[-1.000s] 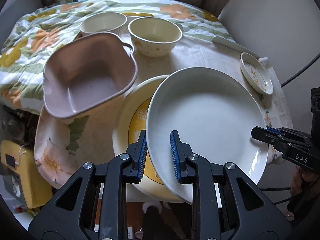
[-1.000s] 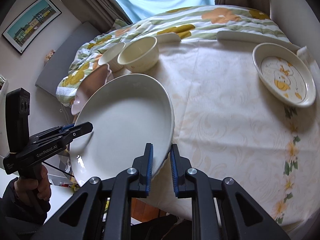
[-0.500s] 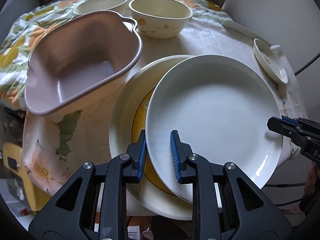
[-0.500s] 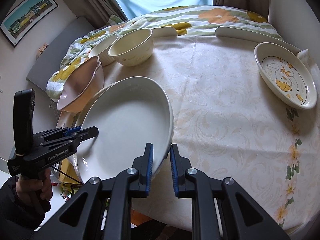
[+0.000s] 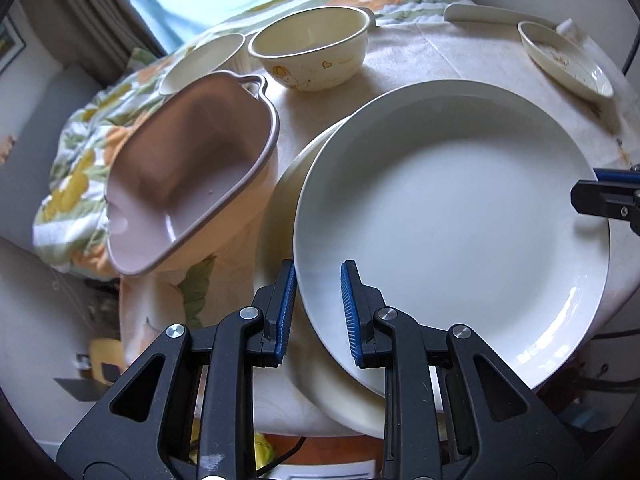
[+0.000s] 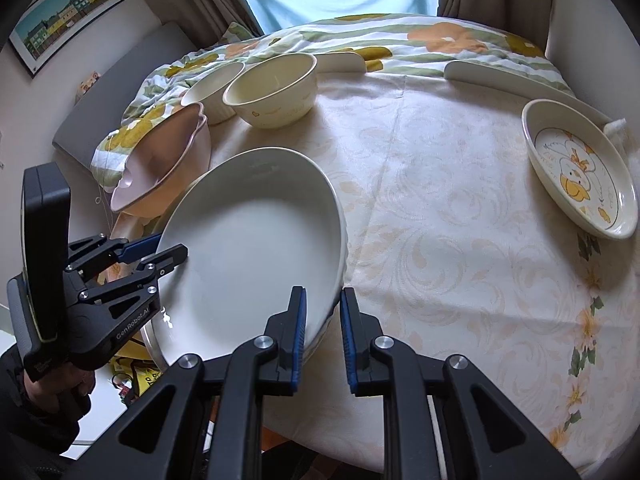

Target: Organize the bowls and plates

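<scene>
Left wrist view: the white plate (image 5: 452, 232) hangs at the near left corner of the table (image 6: 460, 220), its rim clamped on two opposite sides, left gripper (image 5: 318, 312) narrow on the near rim, right gripper (image 6: 323, 334) narrow on the rim toward the table's middle. Directly beneath it lies a cream plate (image 5: 280, 208) with part of its rim past the table's near edge; whether the two plates touch cannot be told. Risks, as judged: both grips bite only on a thin glazed rim, so uneven lowering or one hand releasing first could let the plate pivot and slip out; set down off-centre, it could shove the cream plate further off the edge. The pink handled dish (image 5: 188, 184) sits just beside on the left, propped and tilted on the bunched cloth near the left edge, and a sideways nudge from the left gripper might tip it. Look of the plate: plain white, glossy, shallow well, broad and round, highlights on the near rim, no pattern, apparently clean. Toward the far edge stand a cream bowl (image 5: 310, 52) with small drawings and a second bowl (image 5: 204, 62) beside it; a duck-print dish (image 6: 580, 168) rests by the right edge, well apart.
</scene>
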Demonstrator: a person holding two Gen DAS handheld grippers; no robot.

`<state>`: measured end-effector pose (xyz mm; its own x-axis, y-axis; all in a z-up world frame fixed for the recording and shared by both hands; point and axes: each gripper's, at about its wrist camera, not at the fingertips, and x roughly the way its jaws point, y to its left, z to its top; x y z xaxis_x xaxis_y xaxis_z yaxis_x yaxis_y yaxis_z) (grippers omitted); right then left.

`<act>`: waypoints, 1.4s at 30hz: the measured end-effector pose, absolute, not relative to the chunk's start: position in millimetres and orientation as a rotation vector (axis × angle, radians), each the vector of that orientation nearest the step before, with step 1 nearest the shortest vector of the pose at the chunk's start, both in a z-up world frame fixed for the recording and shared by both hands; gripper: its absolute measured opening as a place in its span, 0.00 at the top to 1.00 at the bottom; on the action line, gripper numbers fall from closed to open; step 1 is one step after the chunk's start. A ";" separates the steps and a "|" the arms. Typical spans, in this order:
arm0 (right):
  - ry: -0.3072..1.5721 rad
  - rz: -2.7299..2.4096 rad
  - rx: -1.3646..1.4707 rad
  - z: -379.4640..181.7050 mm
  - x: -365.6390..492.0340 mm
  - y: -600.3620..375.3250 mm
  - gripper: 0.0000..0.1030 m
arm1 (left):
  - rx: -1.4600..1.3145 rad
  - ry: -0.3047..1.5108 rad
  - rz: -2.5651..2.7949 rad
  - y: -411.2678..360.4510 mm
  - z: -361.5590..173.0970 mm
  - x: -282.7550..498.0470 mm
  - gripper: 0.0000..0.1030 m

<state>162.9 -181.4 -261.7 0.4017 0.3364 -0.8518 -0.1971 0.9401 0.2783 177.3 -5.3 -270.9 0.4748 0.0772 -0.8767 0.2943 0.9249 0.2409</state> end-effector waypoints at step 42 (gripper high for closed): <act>0.985 0.287 0.095 -214.4 146.8 -186.5 0.85 | 0.335 0.966 -0.112 -0.4 -200.0 164.8 0.80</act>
